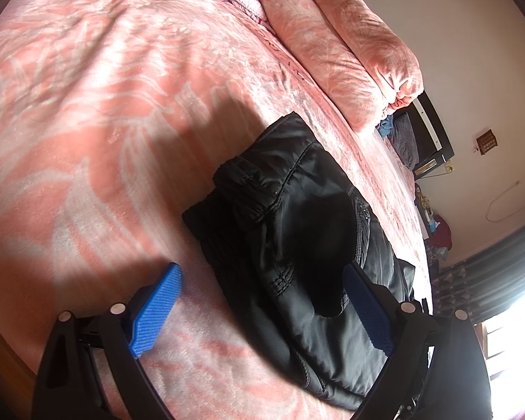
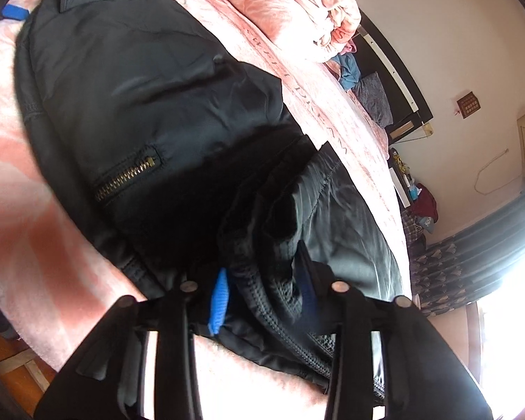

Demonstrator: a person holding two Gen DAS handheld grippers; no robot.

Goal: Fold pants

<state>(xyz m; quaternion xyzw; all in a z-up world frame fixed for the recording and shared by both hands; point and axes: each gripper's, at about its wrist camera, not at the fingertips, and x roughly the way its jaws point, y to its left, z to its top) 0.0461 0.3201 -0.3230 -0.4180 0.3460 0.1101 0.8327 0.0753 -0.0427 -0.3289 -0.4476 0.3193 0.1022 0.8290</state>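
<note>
The pants (image 1: 297, 231) lie folded into a dark bundle on the bed (image 1: 98, 105), on its pink patterned blanket. In my left view they sit from the centre toward 5 o'clock, one folded edge pointing to 12 o'clock, the long side running along the bed's far edge at 3 o'clock.

My left gripper (image 1: 262, 308) stands wide. Its left finger (image 1: 155, 309) hangs over bare blanket at 7 o'clock, clear of the cloth; its right finger (image 1: 365, 309) is over the bundle at 5 o'clock. Neither pad presses on anything that I can see.

My right gripper (image 2: 262, 301) is partly spread, about halfway. A thick seamed fold of the pants (image 2: 157, 112) lies between its fingers; the left pad (image 2: 219, 302) stands beside that fold and the right pad (image 2: 306, 295) is in shadow, so I see the cloth between them but no firm pinch. In this view a brass zipper (image 2: 129, 176) shows at 9 o'clock of the centre, and the left gripper's blue pad (image 2: 14, 12) peeks out at 10 o'clock, beyond the bundle's far end.

Open blanket spreads from 8 to 12 o'clock in the left view, all free. At 1 o'clock folded quilts (image 1: 346, 56) are stacked near the bundle's far edge. Past the bed at 3 o'clock is a wall (image 1: 472, 70); a curtain (image 1: 490, 273) hangs at 4 o'clock.
</note>
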